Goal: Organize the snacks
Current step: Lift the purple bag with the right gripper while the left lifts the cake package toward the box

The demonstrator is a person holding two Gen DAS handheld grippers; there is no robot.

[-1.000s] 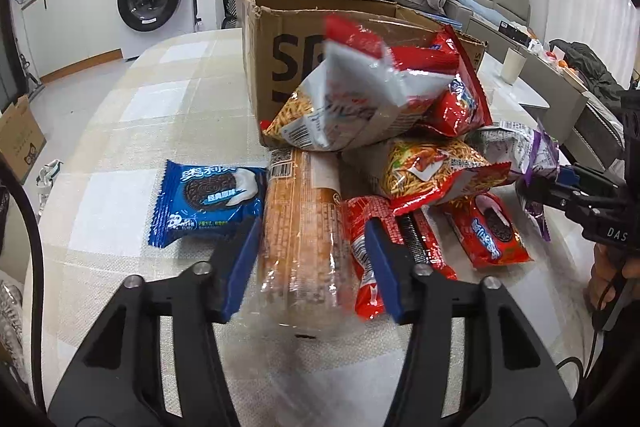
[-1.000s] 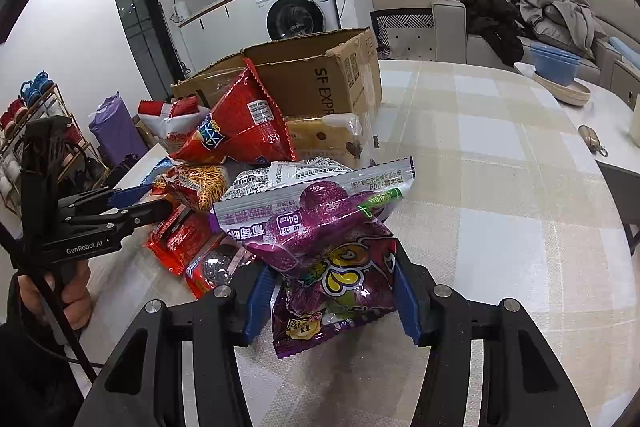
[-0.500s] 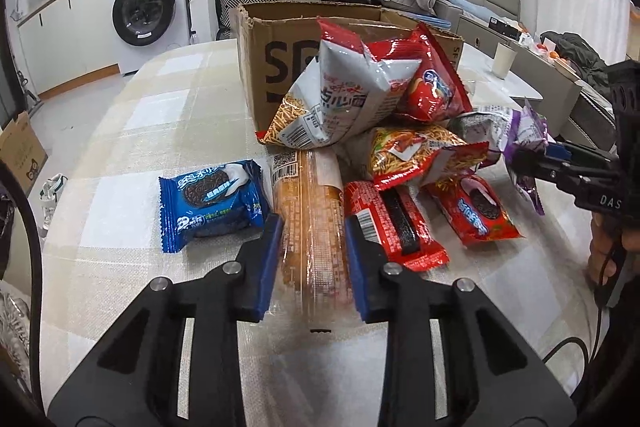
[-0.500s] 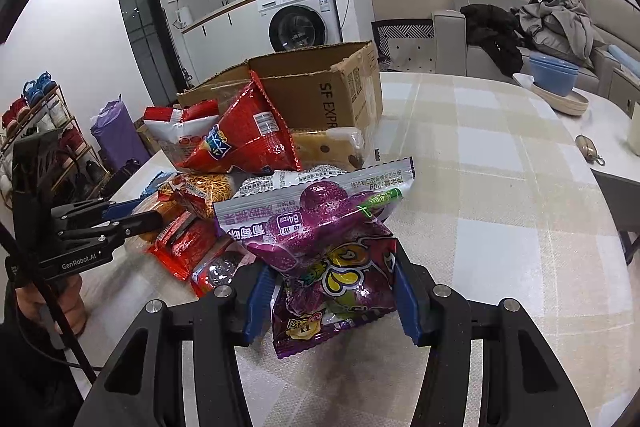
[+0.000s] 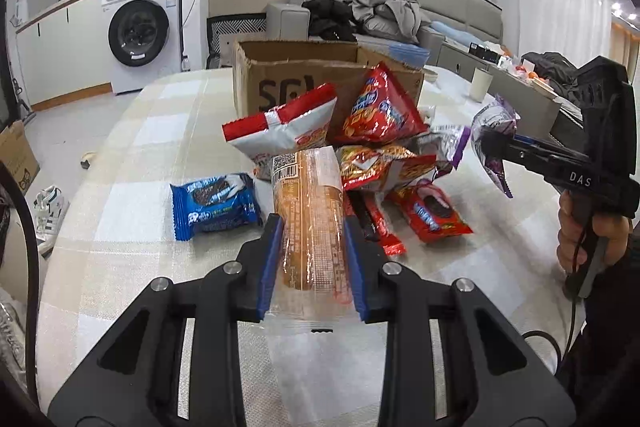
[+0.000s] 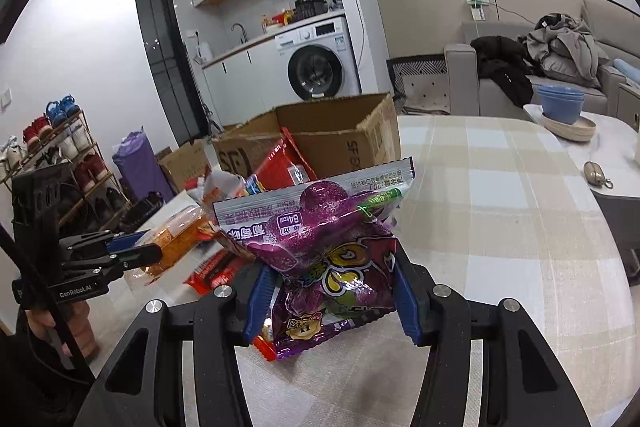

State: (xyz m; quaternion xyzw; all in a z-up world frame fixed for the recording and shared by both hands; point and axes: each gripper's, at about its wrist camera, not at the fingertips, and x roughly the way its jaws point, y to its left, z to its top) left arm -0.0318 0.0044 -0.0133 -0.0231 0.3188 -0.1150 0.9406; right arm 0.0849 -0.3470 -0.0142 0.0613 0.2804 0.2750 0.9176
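Both our grippers hold snacks above the checked table [image 5: 132,227].

Our left gripper [image 5: 312,245] clamps the long clear orange biscuit pack [image 5: 310,211]; our right gripper [image 6: 328,291] pinches the glossy purple candy bag [image 6: 320,247] near the cardboard box [image 6: 340,139].

Purple candy bag [image 6: 320,247], beige-checked tablecloth [image 6: 500,219]

Bright even indoor light, ceiling spots top-left in right view, heavy fisheye bend w/ dark corners, sharp focus

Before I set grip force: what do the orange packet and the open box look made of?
Orange packet: thin clear glossy plastic film, judging by its crinkles and glare, contents showing through. Box: brown corrugated cardboard, matte, with worn, creased flap edges.
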